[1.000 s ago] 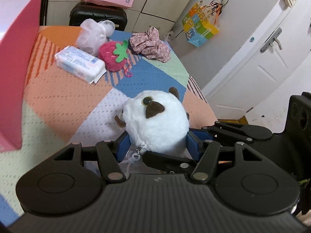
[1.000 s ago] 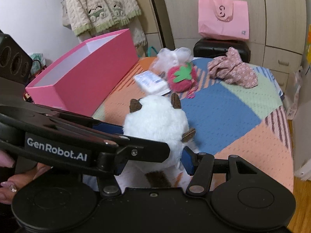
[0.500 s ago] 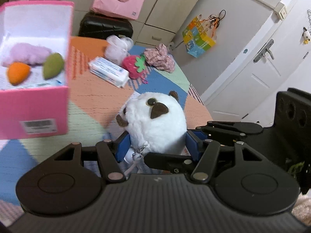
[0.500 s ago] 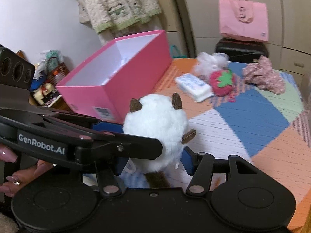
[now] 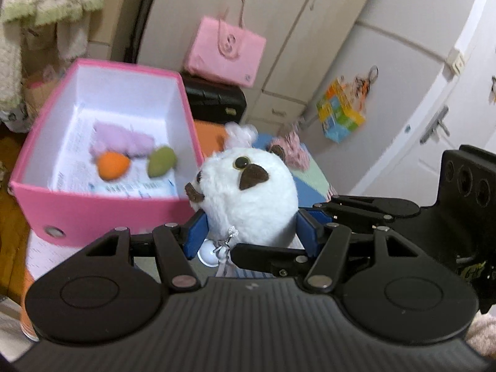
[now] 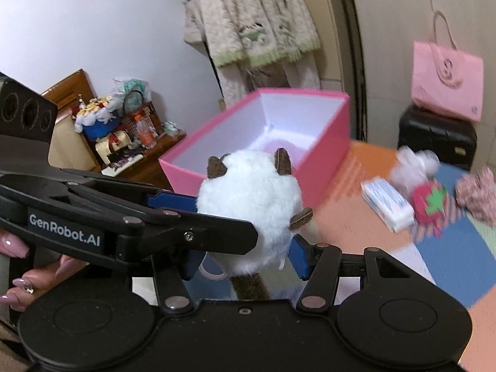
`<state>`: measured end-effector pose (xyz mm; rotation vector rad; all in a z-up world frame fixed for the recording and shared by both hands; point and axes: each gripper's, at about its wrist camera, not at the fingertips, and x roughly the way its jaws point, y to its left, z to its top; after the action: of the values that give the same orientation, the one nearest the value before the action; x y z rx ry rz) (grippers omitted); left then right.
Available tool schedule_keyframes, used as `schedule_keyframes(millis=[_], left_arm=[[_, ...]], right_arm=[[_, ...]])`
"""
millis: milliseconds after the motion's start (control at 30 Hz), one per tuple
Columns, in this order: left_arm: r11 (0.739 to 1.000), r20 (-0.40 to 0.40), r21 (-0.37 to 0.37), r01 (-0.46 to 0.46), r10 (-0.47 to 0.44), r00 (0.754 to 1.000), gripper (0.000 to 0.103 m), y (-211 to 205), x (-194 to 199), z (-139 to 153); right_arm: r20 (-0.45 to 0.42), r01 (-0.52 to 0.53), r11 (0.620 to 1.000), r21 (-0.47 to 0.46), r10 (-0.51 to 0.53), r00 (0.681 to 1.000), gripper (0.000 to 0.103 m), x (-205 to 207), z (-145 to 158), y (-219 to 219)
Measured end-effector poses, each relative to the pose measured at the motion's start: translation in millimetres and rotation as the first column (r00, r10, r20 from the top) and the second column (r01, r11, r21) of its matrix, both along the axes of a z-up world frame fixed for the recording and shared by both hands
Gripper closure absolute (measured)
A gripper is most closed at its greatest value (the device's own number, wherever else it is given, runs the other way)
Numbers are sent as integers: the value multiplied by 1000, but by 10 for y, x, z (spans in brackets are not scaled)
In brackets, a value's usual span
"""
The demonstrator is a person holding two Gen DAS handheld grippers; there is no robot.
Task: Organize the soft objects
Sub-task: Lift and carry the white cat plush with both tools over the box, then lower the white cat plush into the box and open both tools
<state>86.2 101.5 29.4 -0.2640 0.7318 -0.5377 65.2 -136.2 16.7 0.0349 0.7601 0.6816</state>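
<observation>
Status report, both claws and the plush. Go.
Both claws, left and right, shut on white plush. Plush held aloft beside pink box, not in yet. Box open, three soft toys inside, nothing blocking.

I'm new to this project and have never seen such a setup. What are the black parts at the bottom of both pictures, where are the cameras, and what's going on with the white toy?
No robot arm here: a person holds two hand grippers, each with a fisheye camera looking along its blue-padded fingers. One picture is from the left gripper, the other from the right gripper. Both are closed on the same white plush toy, held up near the open pink box, which already holds an orange, a green and a lilac soft item. On the patchwork blanket lie a tissue pack, a strawberry plush, a white puff and a pink patterned fabric.
</observation>
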Motion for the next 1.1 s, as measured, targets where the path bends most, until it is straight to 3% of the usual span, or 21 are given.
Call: schedule_keyframes(millis=[233,467,833,1100], left_arm=[[996,76,2,-85,85,993,43,295,198,258],[982,65,8,-190,189,980,43,566,583,321],[963,-58,27,-268,269,961,43,847,1249,-22],[953,-108,107,-284,295,949,42,872,1479,-182]], right_arm=[[99,-24,1000,12,23,995,41,217,266,339],[147,-38,999,32,33,989,41,589,367,716],[28,-61,998,-1,61,998,40,1235,127,1190],[-94,-80,997,-8,79,992,39,1552,-132,1345]])
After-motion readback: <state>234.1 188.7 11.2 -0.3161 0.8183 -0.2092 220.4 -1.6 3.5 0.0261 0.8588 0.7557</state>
